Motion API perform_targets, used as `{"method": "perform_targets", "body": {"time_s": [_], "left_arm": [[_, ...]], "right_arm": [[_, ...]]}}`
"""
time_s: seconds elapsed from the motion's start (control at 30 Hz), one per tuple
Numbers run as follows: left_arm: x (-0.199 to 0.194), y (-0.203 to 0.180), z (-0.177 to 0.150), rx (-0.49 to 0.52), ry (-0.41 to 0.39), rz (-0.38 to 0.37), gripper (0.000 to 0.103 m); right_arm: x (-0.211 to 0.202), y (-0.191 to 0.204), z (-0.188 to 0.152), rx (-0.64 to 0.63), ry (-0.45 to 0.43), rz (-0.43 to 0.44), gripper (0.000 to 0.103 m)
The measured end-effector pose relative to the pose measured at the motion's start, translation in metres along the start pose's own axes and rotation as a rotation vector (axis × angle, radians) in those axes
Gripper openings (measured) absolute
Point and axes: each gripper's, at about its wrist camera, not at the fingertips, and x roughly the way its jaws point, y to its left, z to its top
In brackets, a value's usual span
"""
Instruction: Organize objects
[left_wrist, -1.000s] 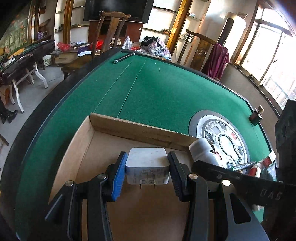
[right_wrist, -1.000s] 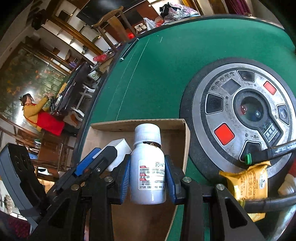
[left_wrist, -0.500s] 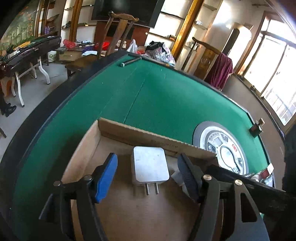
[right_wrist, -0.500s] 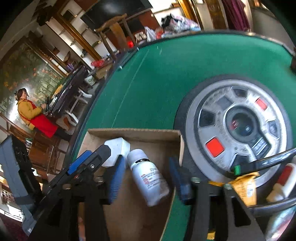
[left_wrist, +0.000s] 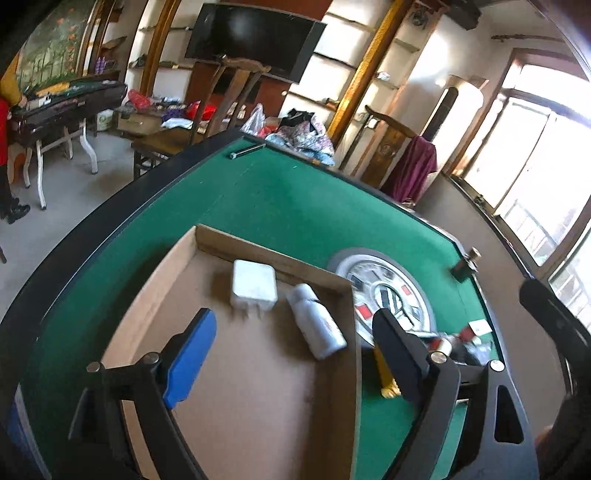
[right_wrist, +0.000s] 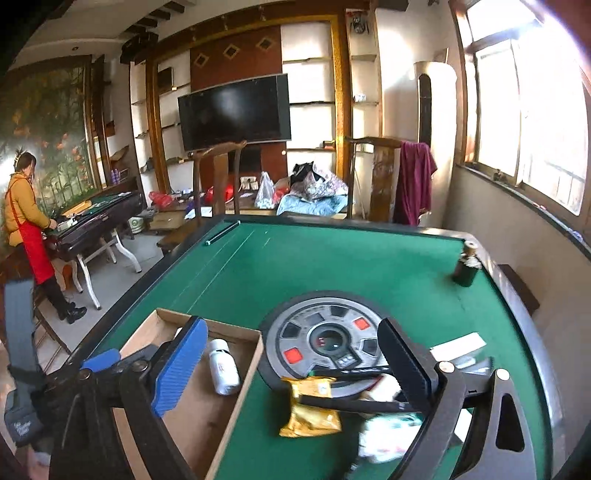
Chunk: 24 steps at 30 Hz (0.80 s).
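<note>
green felt counter (right_wrist: 332, 266) | white charger (left_wrist: 253, 283), white bottle (left_wrist: 317, 321) laid in cardboard box (left_wrist: 258, 387), beyond fingers (left_wrist: 190, 354) | both pairs spread wide, just opened, nothing gripped

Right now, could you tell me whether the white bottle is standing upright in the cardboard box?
No, the white bottle lies on its side on the floor of the cardboard box, beside the white charger.

Matt green felt table (right_wrist: 332, 266), brown cardboard box (left_wrist: 258, 387), white plastic bottle (left_wrist: 317, 325)
</note>
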Motion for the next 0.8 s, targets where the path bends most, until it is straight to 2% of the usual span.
{"method": "perform_targets", "body": {"time_s": [0.1, 0.3, 0.4, 0.47, 0.57, 0.7, 0.8], "left_arm": [[-0.012, -0.018, -0.011, 0.039, -0.017, 0.009, 0.087], [-0.021, -0.035, -0.024, 0.065, -0.01, 0.008, 0.088], [-0.021, -0.04, -0.029, 0.063, 0.003, 0.007, 0.088], [-0.022, -0.045, -0.031, 0.067, 0.011, -0.003, 0.088], [-0.027, -0.056, -0.038, 0.091, 0.007, -0.012, 0.088], [-0.029, -0.078, -0.05, 0.163, -0.011, 0.0, 0.088], [-0.023, -0.093, -0.06, 0.206, 0.005, -0.005, 0.088]], "right_arm": [[-0.012, -0.008, -0.001, -0.004, -0.016, -0.018, 0.096], [-0.037, -0.016, -0.01, -0.043, -0.086, -0.126, 0.096], [-0.05, -0.02, -0.015, -0.063, -0.121, -0.184, 0.099], [-0.053, -0.027, -0.02, -0.074, -0.128, -0.192, 0.103], [-0.046, -0.044, -0.032, -0.073, -0.06, -0.142, 0.103], [-0.023, -0.07, -0.068, -0.057, 0.1, -0.098, 0.103], [0.003, -0.1, -0.1, -0.003, 0.238, -0.11, 0.103]]}}
